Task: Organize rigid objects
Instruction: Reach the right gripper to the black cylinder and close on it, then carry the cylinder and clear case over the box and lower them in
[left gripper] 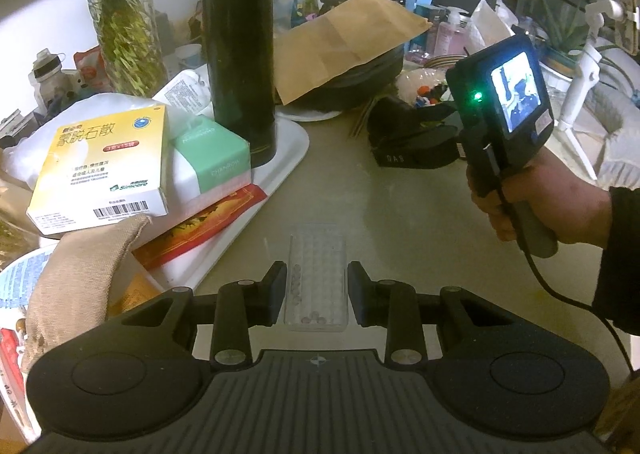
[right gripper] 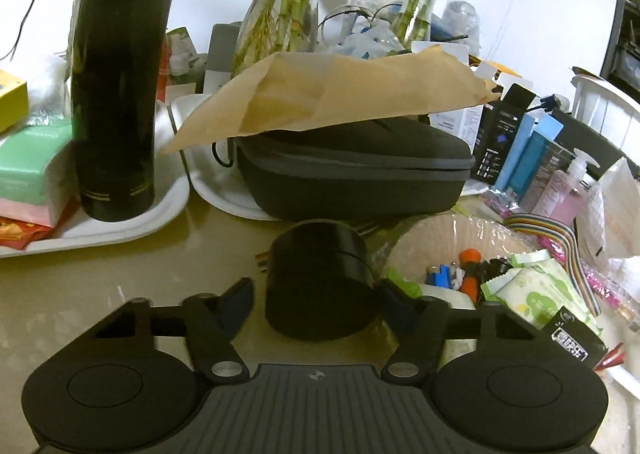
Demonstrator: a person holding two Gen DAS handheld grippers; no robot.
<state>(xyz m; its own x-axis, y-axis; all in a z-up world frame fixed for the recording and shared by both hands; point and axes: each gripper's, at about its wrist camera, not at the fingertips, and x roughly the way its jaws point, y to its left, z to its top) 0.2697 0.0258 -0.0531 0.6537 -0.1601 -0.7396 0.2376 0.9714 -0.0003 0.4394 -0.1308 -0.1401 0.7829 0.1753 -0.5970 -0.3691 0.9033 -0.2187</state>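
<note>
Cylinder (right gripper: pixel 322 278) between right jaws

My left camera looked down along my fingers, close over the tabletop (left gripper: pixel 360 182). My right sat lower, nearer the clutter. Both shared the black flask (left gripper: pixel 238 54) (right gripper: pixel 120 86) and brown paper bag (left gripper: pixel 340 42) (right gripper: pixel 340 94) — from different angles.
</note>
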